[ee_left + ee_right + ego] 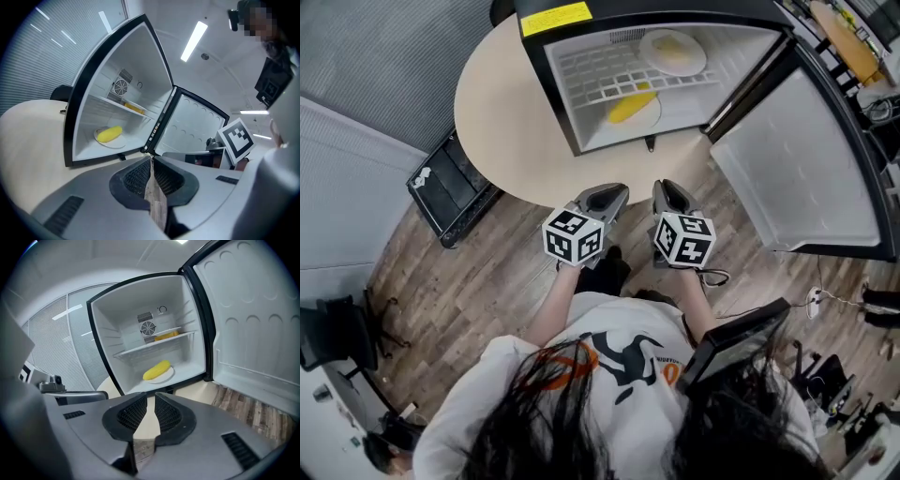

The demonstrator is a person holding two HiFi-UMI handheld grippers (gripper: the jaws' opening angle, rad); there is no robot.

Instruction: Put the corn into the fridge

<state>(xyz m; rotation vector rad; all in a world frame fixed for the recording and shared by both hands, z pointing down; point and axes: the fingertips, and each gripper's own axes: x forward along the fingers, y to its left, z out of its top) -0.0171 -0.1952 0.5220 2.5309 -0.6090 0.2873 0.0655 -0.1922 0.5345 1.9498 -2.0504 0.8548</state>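
A small fridge [546, 75] is sitting with its door [797, 169] swung wide on a round beige bench [502, 122], above a wood-plank floor [469, 291] and beside a grey ribbed wall [384, 47]. The corn [630, 107] is lying on a white plate [653, 116] on the fridge's bottom. Short of the bench, the left gripper [605, 197] is pressing its fingers together on nothing. The right gripper [673, 194] is holding its fingers slightly apart, empty.
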